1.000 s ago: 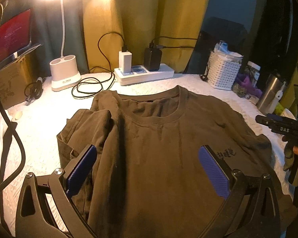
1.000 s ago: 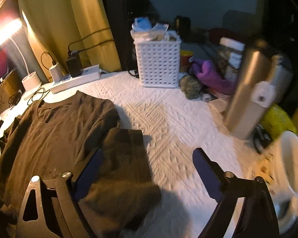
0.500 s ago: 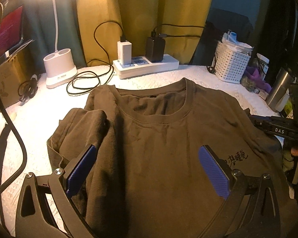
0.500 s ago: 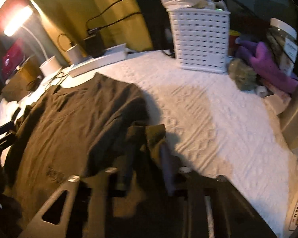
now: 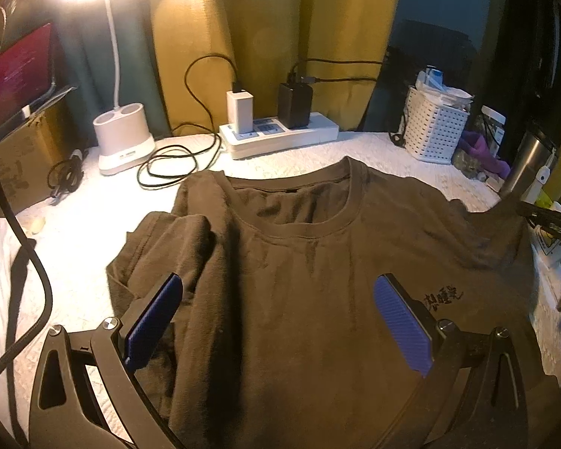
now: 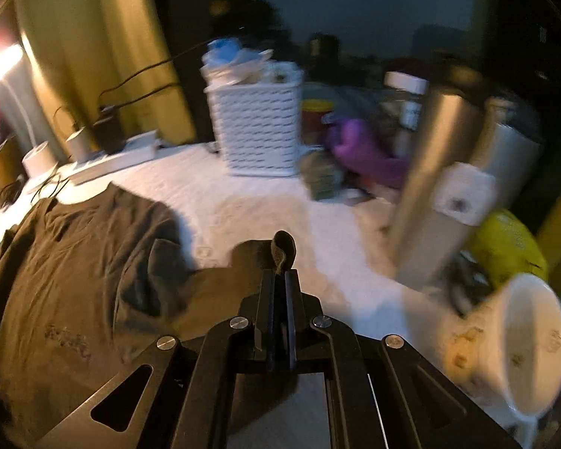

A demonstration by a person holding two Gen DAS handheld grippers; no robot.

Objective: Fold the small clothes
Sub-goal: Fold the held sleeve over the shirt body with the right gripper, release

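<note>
A dark brown T-shirt (image 5: 310,299) lies front up on the white textured cloth (image 5: 82,232), collar pointing away. Its left sleeve (image 5: 172,247) is folded inward. My left gripper (image 5: 276,321) hovers low over the shirt's chest, open, with its blue pads (image 5: 153,318) wide apart and nothing between them. In the right wrist view my right gripper (image 6: 280,275) is shut on a pinch of the shirt's right sleeve (image 6: 283,249), which sticks out past the tips. That sleeve is drawn out to the right, away from the shirt body (image 6: 67,269). The right wrist view is blurred by motion.
At the back stand a lamp base (image 5: 123,138), a power strip (image 5: 280,134) with chargers and a cable coil (image 5: 172,164). A white basket (image 6: 258,131), a steel flask (image 6: 430,187) and a white mug (image 6: 505,344) crowd the right side. A cardboard box (image 5: 15,164) is at the left.
My right gripper went from wide open to shut on the right sleeve and pulled it up and outward. The left gripper stayed open and almost still.
</note>
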